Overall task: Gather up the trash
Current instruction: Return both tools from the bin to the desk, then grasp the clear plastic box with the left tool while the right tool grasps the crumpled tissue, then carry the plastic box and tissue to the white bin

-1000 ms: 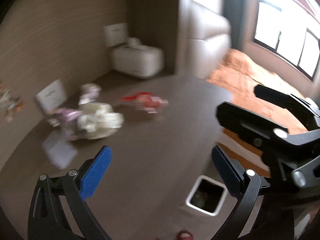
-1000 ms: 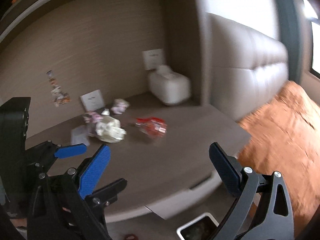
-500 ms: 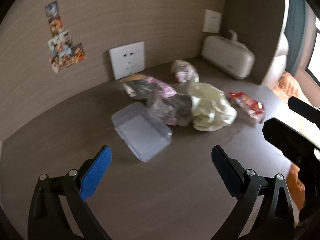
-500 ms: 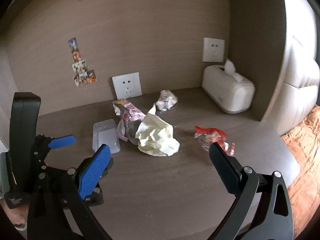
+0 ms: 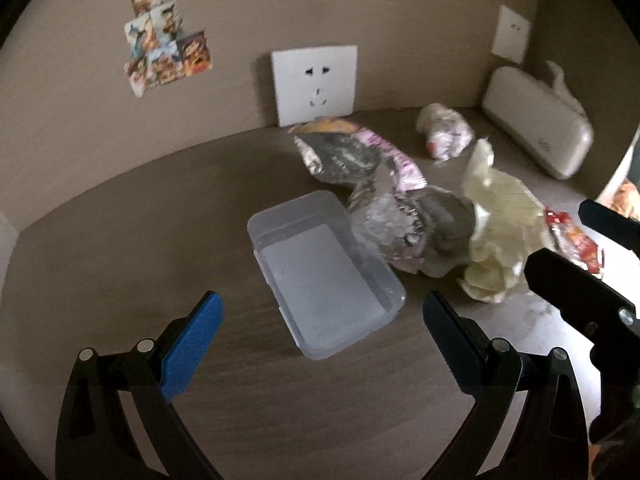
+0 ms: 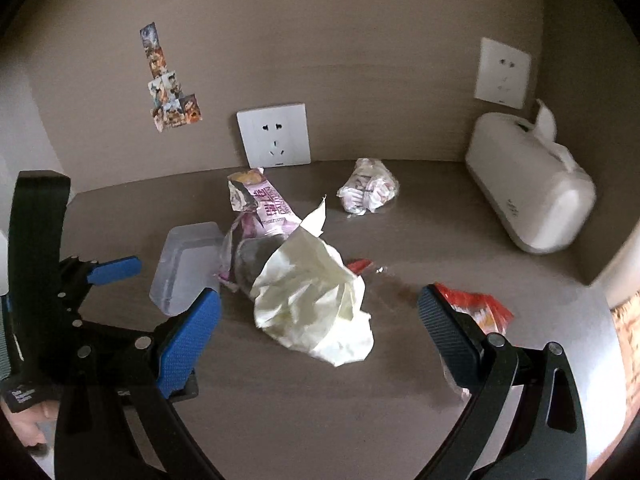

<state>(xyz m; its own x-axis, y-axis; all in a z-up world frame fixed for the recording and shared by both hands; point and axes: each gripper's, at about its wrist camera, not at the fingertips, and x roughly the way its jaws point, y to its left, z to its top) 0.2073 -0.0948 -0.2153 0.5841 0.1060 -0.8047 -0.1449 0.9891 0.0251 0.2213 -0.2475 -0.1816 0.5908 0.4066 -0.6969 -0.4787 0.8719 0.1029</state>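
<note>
1. Left gripper [image 5: 322, 330]: we hold it above the brown tabletop [image 5: 120, 248] with its blue-padded fingers spread wide and nothing between them. It also shows at the left edge of the right wrist view [image 6: 120, 276].
2. Right gripper [image 6: 318, 326]: fingers likewise wide apart and holding nothing. Its black frame enters the left wrist view from the right [image 5: 576, 292].
3. Clear plastic box [image 5: 324, 280]: open side up, lying on the tabletop just ahead of our left gripper.
4. Pink and silver snack wrapper [image 6: 262, 206]: flattened, behind the box, its far end near the wall socket [image 6: 274, 140].
5. Crumpled grey film [image 5: 404, 228]: touching the right side of the box.
6. Pale yellow crumpled paper [image 6: 316, 304]: the largest piece, directly ahead of our right gripper and against the grey film.
7. Small white crumpled wrapper [image 6: 368, 192]: set apart, towards the back wall.
8. Red snack packet [image 6: 478, 306]: flat on the tabletop, partly behind our right gripper's right finger.
9. White tissue box [image 6: 528, 196]: in the right rear corner, a tissue standing out of its top.
10. Second socket [image 6: 502, 74]: on the wall above the tissue box.
11. Strip of picture stickers [image 6: 170, 92]: on the wall, left of the nearer socket.
</note>
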